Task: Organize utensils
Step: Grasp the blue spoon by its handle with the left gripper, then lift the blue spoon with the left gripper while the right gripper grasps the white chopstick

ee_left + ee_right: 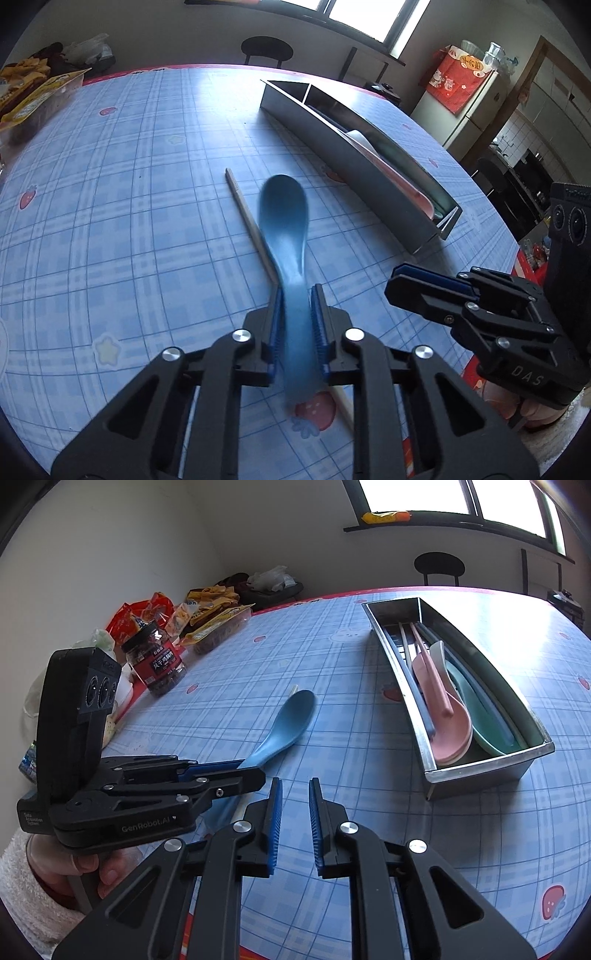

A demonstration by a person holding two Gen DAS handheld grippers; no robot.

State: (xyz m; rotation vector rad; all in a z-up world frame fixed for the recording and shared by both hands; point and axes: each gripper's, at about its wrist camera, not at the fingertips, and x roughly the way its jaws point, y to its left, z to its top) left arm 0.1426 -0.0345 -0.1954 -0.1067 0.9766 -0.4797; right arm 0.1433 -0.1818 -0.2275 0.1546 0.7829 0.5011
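Black jaws of the left gripper (297,291) fill the bottom of its own view, their blue ribbed pads pinching the handle of the blue spoon (284,218). The right gripper (295,782) hovers just beside it on the right, its jaws drawn nearly together with only a slim gap and nothing between them.

Under both lies the table (110,221), covered in a pale blue plaid cloth with strawberry and star prints and a red edge. On its far right side stands a long metal tray (480,771), split lengthwise by a divider. It holds a pink spoon (448,731), a green spoon (476,716) and a white spoon (439,653), together with several thin chopsticks.

The blue spoon is matte plastic, a soup-spoon shape with a deep oval bowl and a short curved handle. It sits near the middle of the table, well apart from the tray, with its bowl pointing away from the left gripper. It looks blurred in the left wrist view, and whether the bowl touches the cloth I cannot tell. A pale chopstick (243,206) lies on the cloth beneath it, crossing under the handle.

At the table's far left edge are snack packets (210,616) and a jar (159,661) with a black lid and red label. A hand (74,871) in a fleecy white sleeve (22,886) grips the left gripper's handle.
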